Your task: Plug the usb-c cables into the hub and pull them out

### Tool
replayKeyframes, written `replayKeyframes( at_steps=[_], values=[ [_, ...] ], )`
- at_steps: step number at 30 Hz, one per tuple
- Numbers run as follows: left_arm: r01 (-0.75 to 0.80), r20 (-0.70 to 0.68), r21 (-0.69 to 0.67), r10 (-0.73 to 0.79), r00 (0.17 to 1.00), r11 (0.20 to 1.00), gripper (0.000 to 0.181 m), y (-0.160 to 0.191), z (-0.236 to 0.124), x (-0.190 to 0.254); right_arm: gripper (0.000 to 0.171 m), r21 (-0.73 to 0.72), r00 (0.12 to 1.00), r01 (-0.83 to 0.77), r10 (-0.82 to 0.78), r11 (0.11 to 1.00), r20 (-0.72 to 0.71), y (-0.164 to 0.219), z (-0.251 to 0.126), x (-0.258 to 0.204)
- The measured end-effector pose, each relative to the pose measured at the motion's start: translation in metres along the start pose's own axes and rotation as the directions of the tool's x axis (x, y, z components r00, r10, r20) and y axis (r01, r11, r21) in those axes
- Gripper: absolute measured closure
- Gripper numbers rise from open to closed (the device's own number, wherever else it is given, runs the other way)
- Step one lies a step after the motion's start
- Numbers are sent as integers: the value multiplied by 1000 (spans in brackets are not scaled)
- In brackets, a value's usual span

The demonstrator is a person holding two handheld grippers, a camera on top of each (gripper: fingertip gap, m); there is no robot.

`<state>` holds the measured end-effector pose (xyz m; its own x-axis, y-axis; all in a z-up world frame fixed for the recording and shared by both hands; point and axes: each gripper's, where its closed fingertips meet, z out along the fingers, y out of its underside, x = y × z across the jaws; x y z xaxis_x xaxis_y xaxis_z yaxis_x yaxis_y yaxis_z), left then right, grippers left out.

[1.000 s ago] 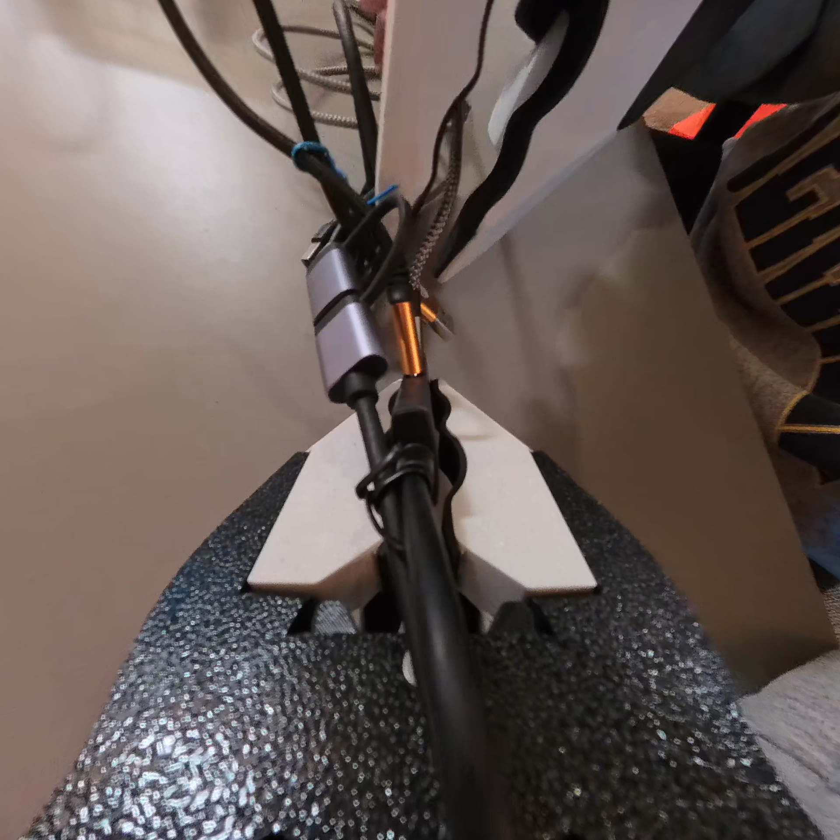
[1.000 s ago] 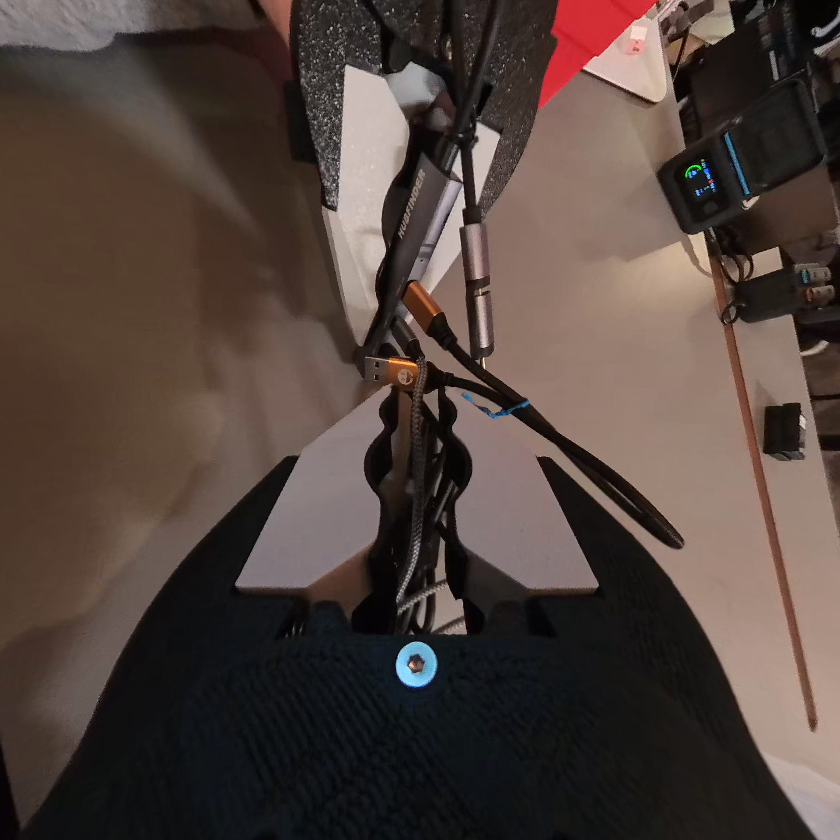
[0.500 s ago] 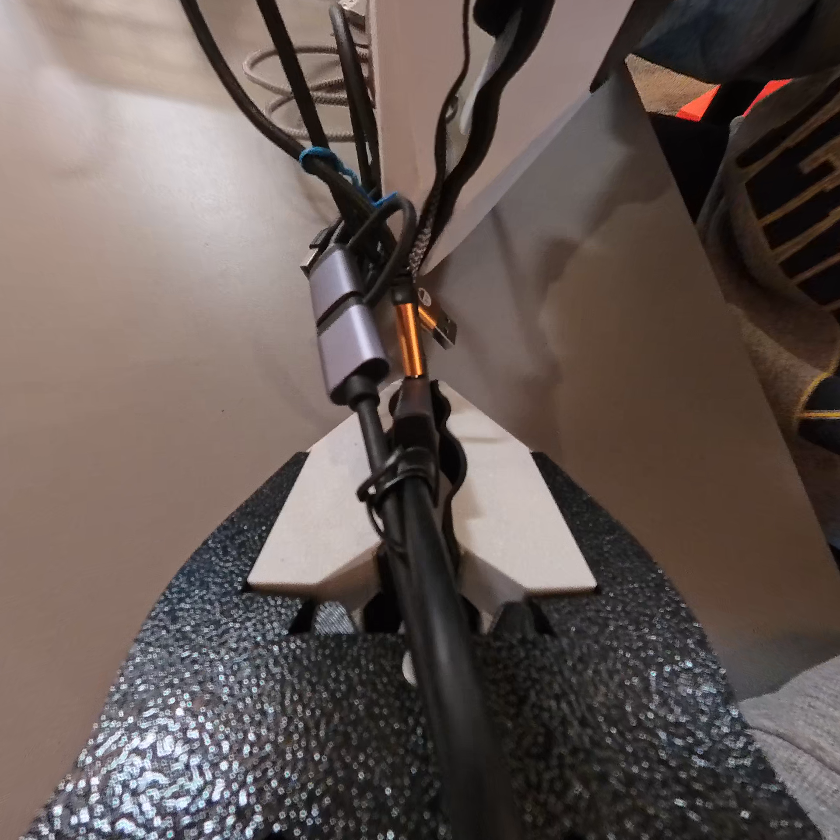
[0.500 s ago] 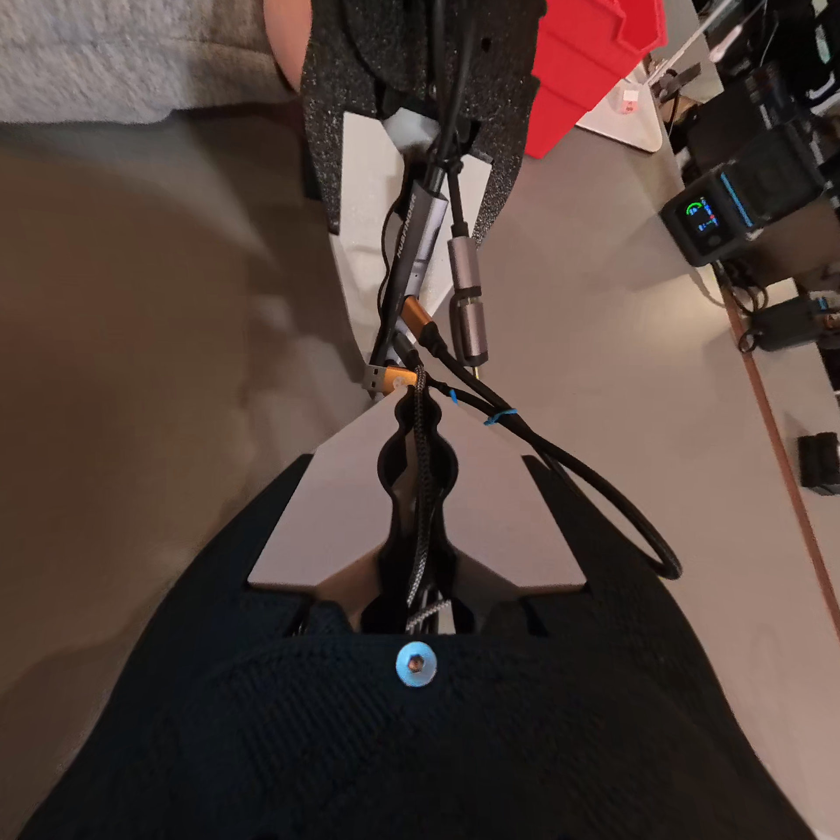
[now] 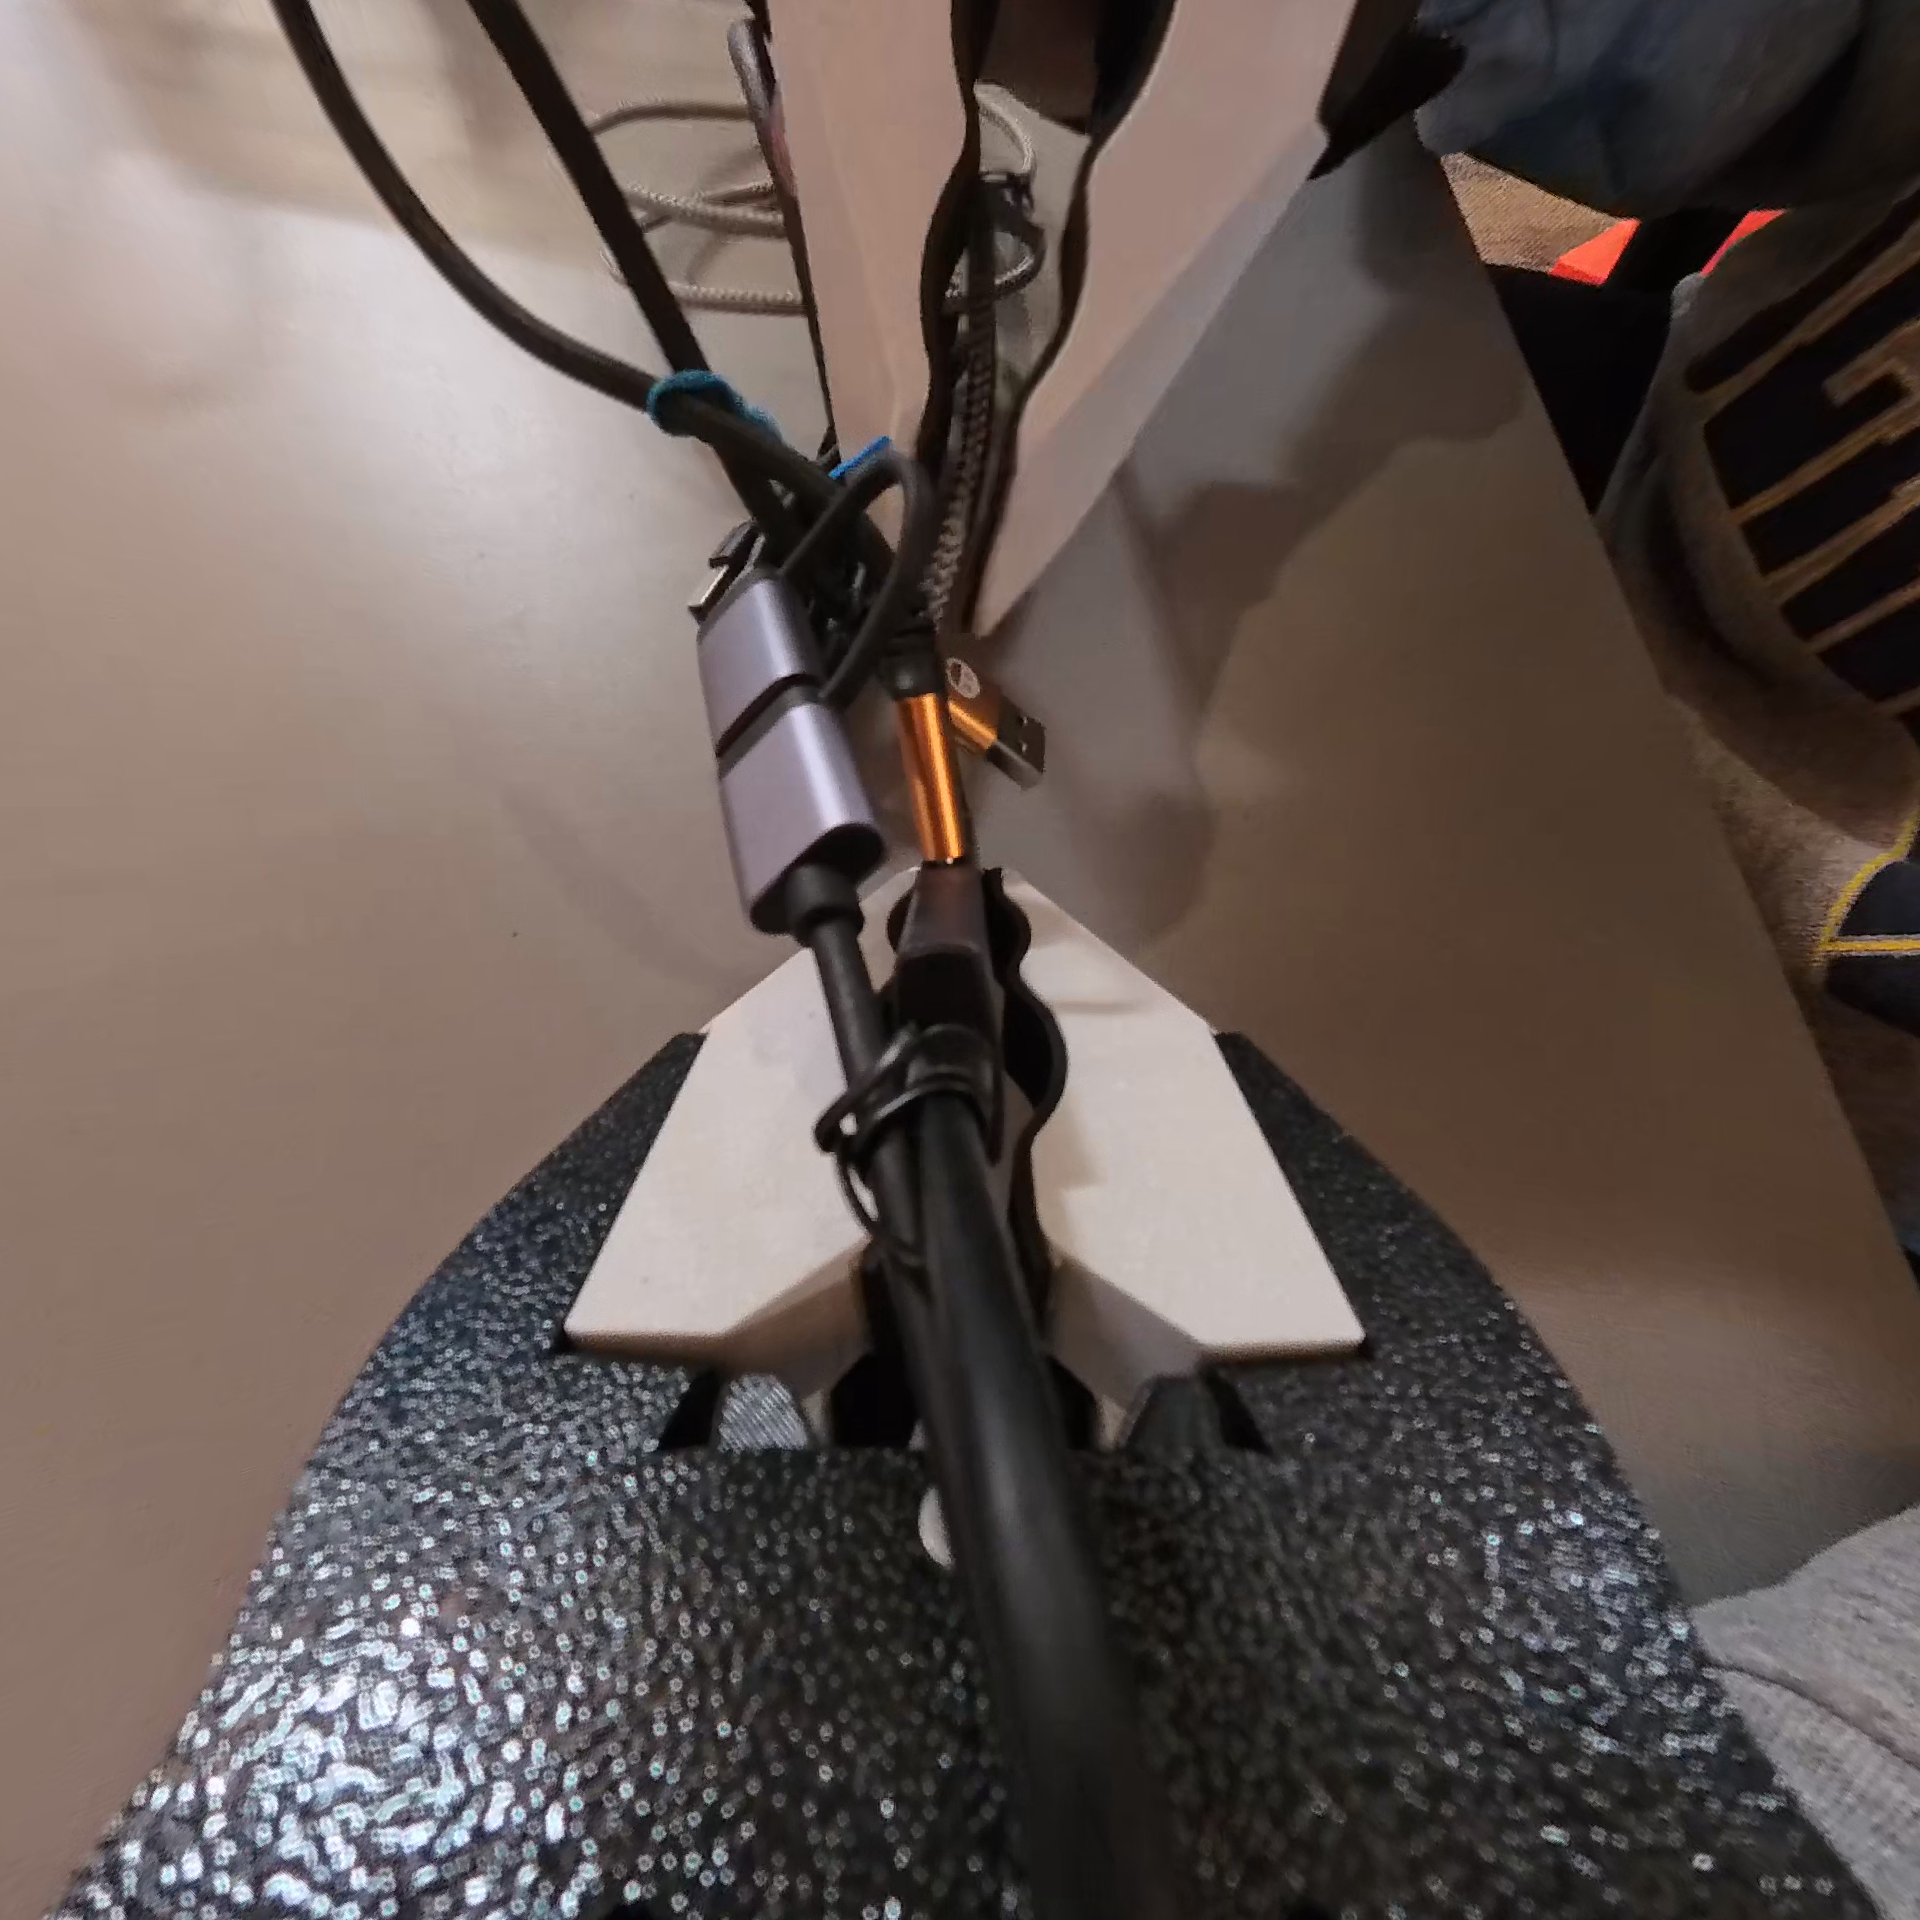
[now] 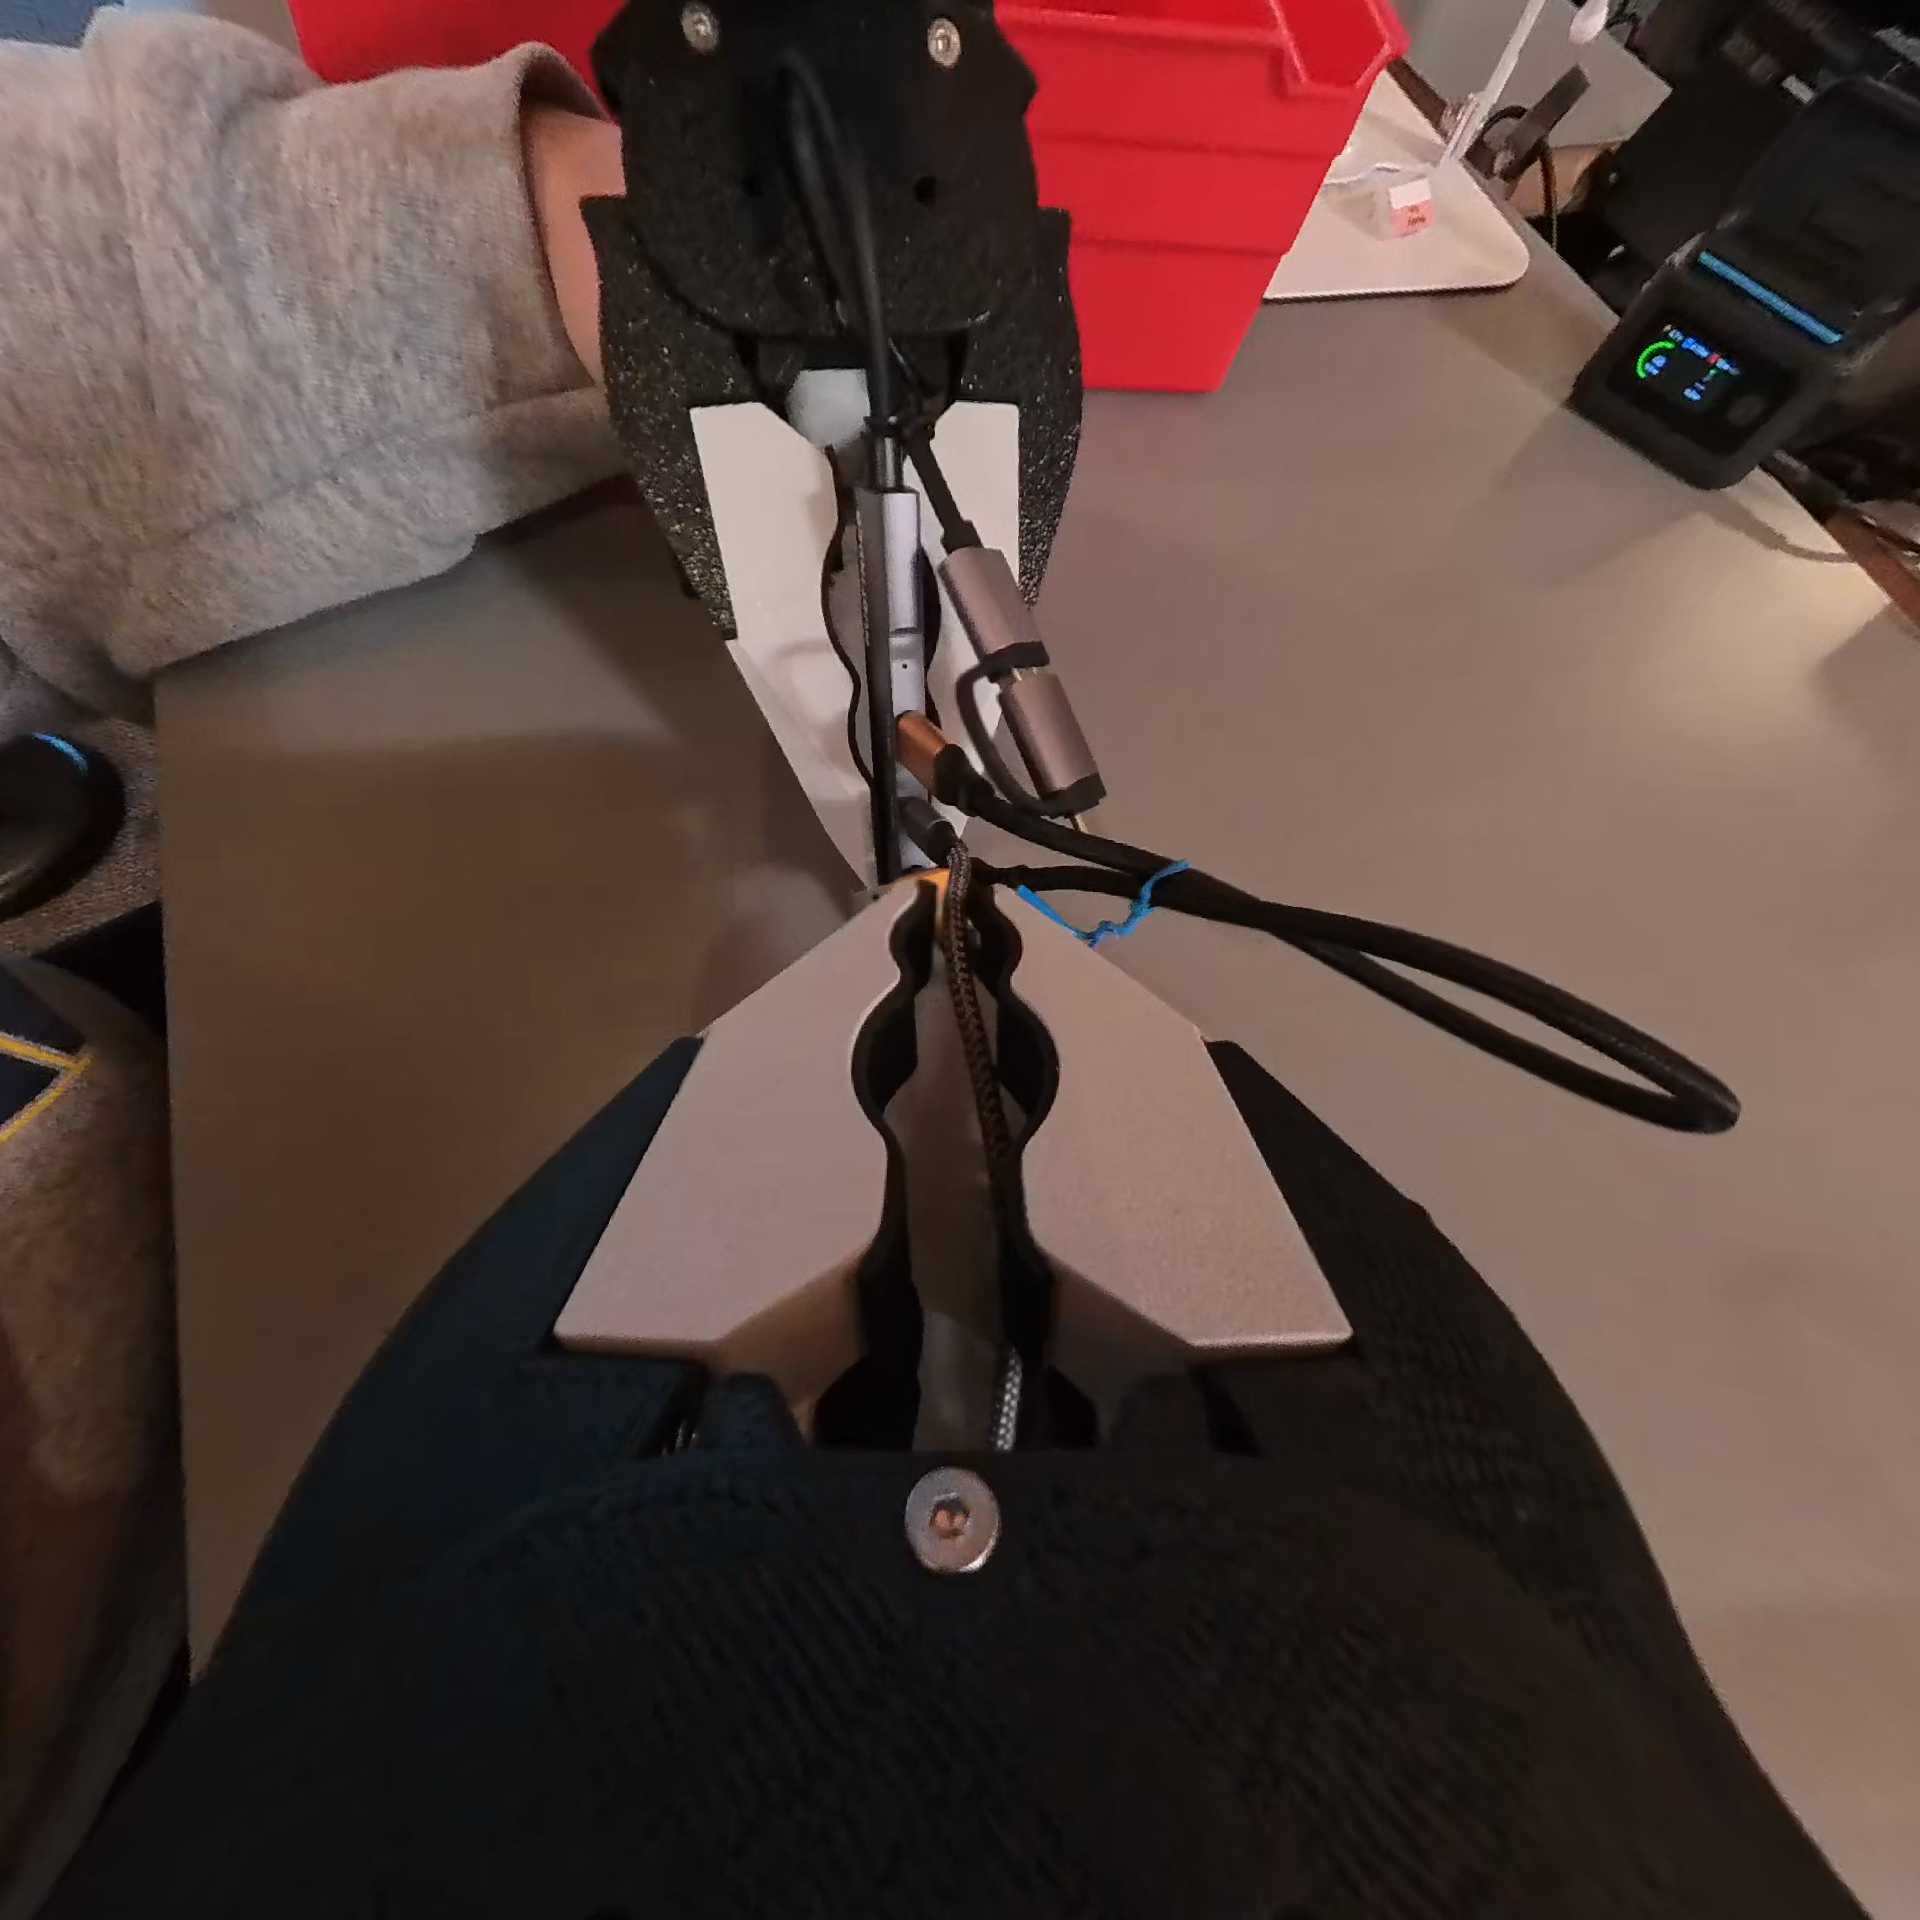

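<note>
My left gripper (image 5: 951, 883) is shut on the slim grey hub (image 5: 940, 935), which also shows in the right wrist view (image 6: 899, 623). An orange plug (image 5: 930, 779) sits in the hub's end. A grey adapter pair (image 5: 779, 748) hangs beside it on a black cable. My right gripper (image 6: 940, 894) faces the left gripper (image 6: 894, 831) tip to tip. It is shut on a braided cable (image 6: 971, 1039) just behind its second orange plug (image 5: 997, 727). That plug is loose beside the hub's end. In the right wrist view it is nearly hidden at the fingertips.
A black cable loop (image 6: 1455, 987) with blue ties lies on the grey table (image 6: 1455, 675) to the right. A red bin (image 6: 1143, 156) stands behind the left gripper. A black device with a lit screen (image 6: 1714, 364) stands far right. A grey sleeve (image 6: 260, 312) is at left. Tip to tip, the grippers are about 5 centimeters apart.
The right gripper has rolled and drawn level with the table, still facing the left gripper. Both stay shut. The loose orange plug stays close beside the hub's end.
</note>
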<state>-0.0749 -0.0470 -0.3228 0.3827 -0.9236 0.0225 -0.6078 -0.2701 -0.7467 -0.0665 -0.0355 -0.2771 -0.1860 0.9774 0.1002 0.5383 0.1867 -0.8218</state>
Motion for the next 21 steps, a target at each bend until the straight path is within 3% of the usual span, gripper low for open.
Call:
replayKeyframes(
  at_steps=[6, 11, 21],
  values=[
    [11, 2, 6, -11, 1000, 1000, 174, 0, 0, -1, 153, 41, 995, 94, -93, 995, -21, -3, 0, -7],
    [-28, 15, -3, 28, 999, 1000, 174, 0, 0, 0, 165, 4, 990, 131, -130, 991, -62, -3, 8, -5],
    [-80, 45, -48, 82, 996, 996, 174, 0, 0, 1, 168, -108, 980, 190, -194, 976, -33, -3, 12, -9]
  ],
)
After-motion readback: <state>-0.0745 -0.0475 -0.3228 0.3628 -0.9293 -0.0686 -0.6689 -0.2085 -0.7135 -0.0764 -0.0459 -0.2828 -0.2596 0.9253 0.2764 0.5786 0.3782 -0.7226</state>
